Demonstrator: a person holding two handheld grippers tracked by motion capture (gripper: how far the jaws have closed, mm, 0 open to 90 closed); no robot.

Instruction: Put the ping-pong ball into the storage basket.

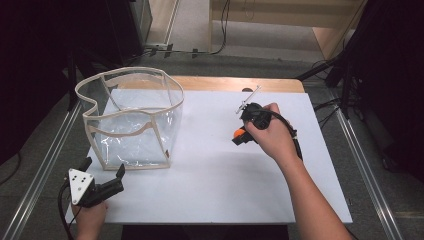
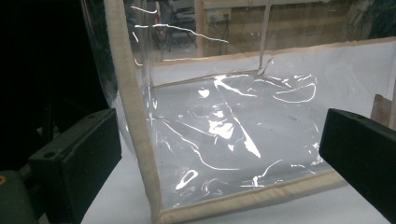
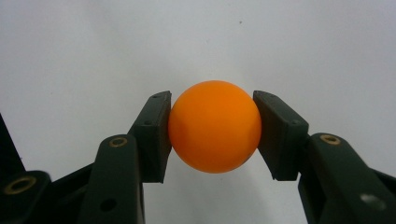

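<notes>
Clear bag [image 1: 131, 120] stands left; white table [image 1: 215, 170] beside it lies open.

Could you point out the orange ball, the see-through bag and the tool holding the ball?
Orange ball [image 3: 215, 126], right gripper view, its middle.
See-through bag [image 1: 131, 107], high view, its cloth rim.
Right gripper [image 1: 239, 135], high view, between its fingertips.

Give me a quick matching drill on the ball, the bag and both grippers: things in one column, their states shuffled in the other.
Things:
1. ball
2. bag
3. left gripper
4. right gripper

States:
a. jaws wide apart, near the bag's front corner
b. orange, pinched between two jaws
c. clear plastic with beige trim, standing open-topped on the white table
d. shut on the ball, to the right of the bag

Pairs: 1-b, 2-c, 3-a, 4-d
</notes>
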